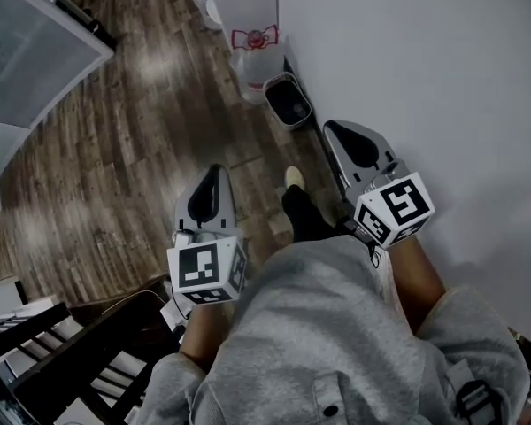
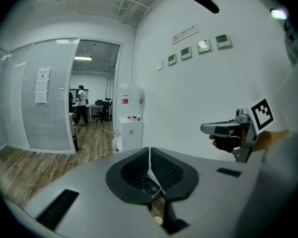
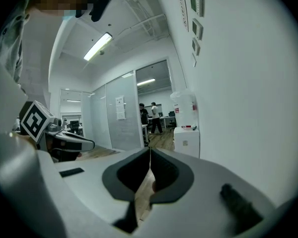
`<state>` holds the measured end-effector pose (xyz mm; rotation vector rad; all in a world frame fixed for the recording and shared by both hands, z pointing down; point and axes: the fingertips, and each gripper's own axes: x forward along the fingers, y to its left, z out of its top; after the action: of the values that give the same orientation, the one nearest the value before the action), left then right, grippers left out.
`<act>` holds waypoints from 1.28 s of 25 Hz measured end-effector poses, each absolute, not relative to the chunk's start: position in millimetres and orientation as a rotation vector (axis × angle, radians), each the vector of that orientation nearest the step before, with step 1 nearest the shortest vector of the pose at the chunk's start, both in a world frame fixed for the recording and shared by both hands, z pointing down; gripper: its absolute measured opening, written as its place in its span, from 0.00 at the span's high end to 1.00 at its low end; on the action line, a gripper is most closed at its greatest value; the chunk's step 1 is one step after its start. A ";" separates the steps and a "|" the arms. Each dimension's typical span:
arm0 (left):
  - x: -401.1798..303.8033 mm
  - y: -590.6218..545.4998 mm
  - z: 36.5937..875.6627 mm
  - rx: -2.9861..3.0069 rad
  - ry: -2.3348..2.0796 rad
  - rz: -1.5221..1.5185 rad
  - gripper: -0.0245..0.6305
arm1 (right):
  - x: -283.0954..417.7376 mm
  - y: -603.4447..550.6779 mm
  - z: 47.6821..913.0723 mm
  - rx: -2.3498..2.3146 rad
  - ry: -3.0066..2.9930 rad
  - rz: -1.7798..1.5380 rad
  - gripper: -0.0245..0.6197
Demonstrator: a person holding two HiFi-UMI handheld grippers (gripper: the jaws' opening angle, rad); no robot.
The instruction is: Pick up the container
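No container that I can single out shows in any view; the only vessel is a small grey bin [image 1: 288, 101] on the floor by the wall. My left gripper [image 1: 211, 175] hangs over the wooden floor, jaws shut with nothing between them, and their pads meet in a thin line [image 2: 149, 155]. My right gripper [image 1: 338, 129] is held beside the white wall, also shut and empty [image 3: 150, 157]. Each gripper view catches the other gripper: the right one [image 2: 227, 129] and the left one [image 3: 69, 143], both held level in the air.
A white water dispenser [image 1: 245, 3] [image 2: 130, 120] [image 3: 186, 128] stands against the wall beyond the bin. Glass partitions [image 2: 44, 103] line the left. A dark rack [image 1: 66, 357] sits at my lower left. My foot [image 1: 294, 180] is on the floor. People [image 3: 149, 115] stand far off.
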<state>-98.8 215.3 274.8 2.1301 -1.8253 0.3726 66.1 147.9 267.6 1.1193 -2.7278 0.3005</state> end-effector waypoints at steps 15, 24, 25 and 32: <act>-120.5 91.8 289.3 2.039 -1.833 0.438 0.93 | 47.7 28.7 292.2 1.025 -2.713 0.403 0.92; -107.1 30.4 292.0 2.037 -1.814 0.438 0.93 | 44.6 -21.7 299.0 0.996 -2.721 0.462 0.92; -106.7 26.2 293.0 2.032 -1.816 0.436 0.93 | 44.5 -26.0 299.7 0.993 -2.722 0.463 0.92; -105.2 6.3 294.9 2.012 -1.837 0.433 0.93 | 40.1 -49.8 292.9 0.989 -2.757 0.466 0.92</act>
<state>-105.2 6.3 294.9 2.0124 -1.8375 0.4327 40.1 -49.8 292.9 0.9889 -2.7573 0.4659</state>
